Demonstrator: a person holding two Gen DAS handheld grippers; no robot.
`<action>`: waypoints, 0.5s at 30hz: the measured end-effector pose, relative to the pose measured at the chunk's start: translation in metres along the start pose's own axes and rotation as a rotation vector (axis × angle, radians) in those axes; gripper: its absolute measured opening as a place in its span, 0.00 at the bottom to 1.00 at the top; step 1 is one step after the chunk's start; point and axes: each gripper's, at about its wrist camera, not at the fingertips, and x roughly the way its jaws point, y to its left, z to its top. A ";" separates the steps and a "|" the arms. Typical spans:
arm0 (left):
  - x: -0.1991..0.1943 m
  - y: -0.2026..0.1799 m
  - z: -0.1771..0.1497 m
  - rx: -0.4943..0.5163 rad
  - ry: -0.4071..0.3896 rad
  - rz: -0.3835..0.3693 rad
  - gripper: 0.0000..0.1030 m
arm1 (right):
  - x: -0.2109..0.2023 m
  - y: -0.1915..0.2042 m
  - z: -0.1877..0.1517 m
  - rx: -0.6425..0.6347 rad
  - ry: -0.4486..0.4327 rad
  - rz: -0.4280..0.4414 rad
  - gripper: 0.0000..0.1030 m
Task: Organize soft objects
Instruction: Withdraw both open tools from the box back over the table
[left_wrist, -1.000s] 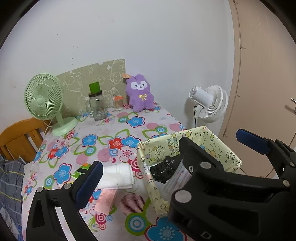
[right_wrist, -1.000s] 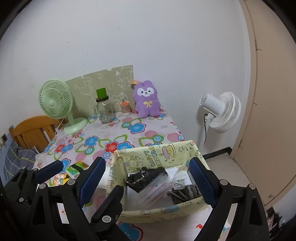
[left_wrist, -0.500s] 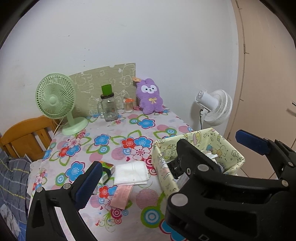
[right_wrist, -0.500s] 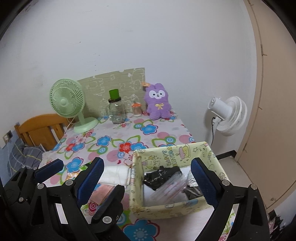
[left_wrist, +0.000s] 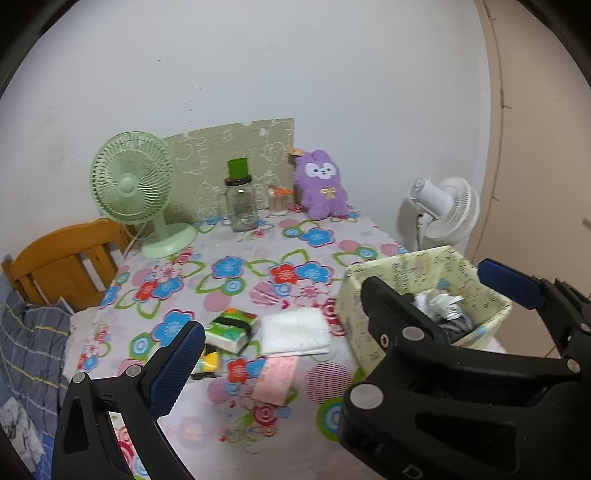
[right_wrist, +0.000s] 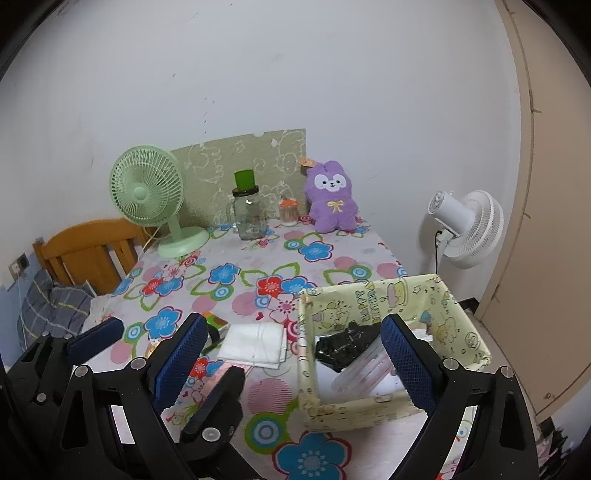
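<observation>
A yellow patterned fabric bin (right_wrist: 376, 295) stands at the table's front right, holding a black bag (right_wrist: 345, 343), clear packets and grey cloth; it also shows in the left wrist view (left_wrist: 402, 266). A folded white cloth (left_wrist: 295, 330) (right_wrist: 255, 345), a green tissue pack (left_wrist: 231, 328) and a pink packet (left_wrist: 277, 380) lie left of the bin. A purple plush bunny (left_wrist: 323, 188) (right_wrist: 332, 199) sits at the back. My left gripper (left_wrist: 332, 306) and right gripper (right_wrist: 295, 354) are both open, empty, held above the table's front.
A green desk fan (right_wrist: 147, 195), a glass jar with green lid (right_wrist: 249, 214) and a small jar (right_wrist: 288, 212) stand at the back. A white fan (right_wrist: 465, 229) stands right of the table. A wooden chair (right_wrist: 88, 251) with blue cloth is left.
Both grippers have pulled back and up from the table, so the bin and the cloth look farther away. The jaws stay open.
</observation>
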 end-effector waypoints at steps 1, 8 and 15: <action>0.001 0.003 -0.002 0.001 0.001 0.005 1.00 | 0.002 0.003 -0.001 -0.006 0.002 -0.001 0.94; 0.012 0.024 -0.011 -0.023 0.033 0.032 1.00 | 0.016 0.022 -0.010 -0.024 0.009 0.033 0.94; 0.023 0.042 -0.020 -0.054 0.059 0.053 1.00 | 0.032 0.038 -0.014 -0.051 0.033 0.058 0.94</action>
